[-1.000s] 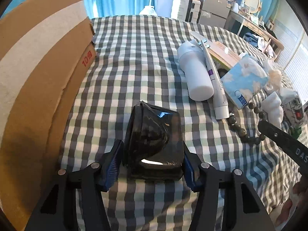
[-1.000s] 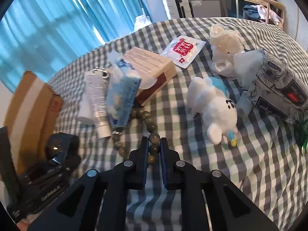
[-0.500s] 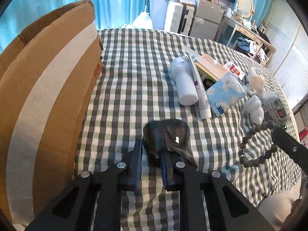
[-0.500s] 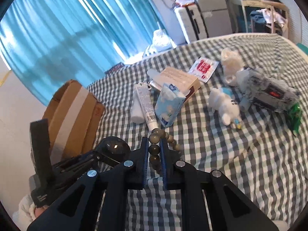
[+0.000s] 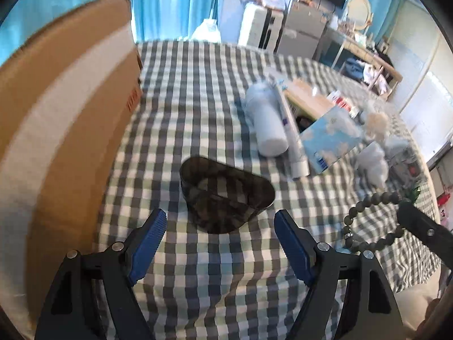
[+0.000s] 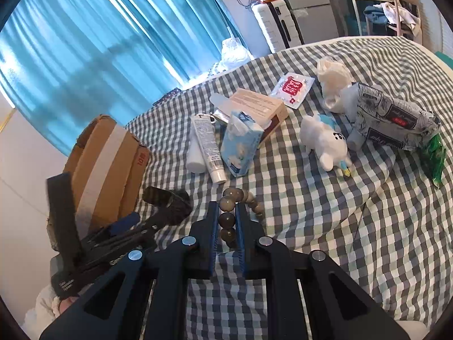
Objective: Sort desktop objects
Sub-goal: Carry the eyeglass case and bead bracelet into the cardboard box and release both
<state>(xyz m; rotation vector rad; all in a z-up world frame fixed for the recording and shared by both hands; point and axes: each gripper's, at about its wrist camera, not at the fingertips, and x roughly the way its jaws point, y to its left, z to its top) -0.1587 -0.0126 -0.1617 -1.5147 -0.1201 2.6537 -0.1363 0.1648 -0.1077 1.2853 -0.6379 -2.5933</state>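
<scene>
A: What changed on the left?
B: The left gripper [image 5: 219, 232] had pinched the dark plastic bag [image 5: 225, 195]; its jaws are opening, and the bag sits free at centre frame.
A: And the right?
B: The bead bracelet [image 6: 228, 218], clamped in the right gripper [image 6: 228, 221], is lifted off the cloth.

both wrist views overlook the checkered bed [image 5: 198, 85]

cloth [image 5: 198, 90]: grey, white and pale green check
box [image 5: 65, 107]: brown card, white band, red print
pouch [image 5: 223, 195]: dark, see-through, at 12 o'clock from the left pads [image 5: 147, 240], which are blue
beads [image 6: 226, 218]: olive-brown
plush toy [image 6: 322, 141]: white, blue tuft
tissue pack [image 6: 240, 141]: pale blue, white clouds
sachet [image 6: 293, 87]: white, red print
curtain [image 6: 99, 42]: turquoise
</scene>
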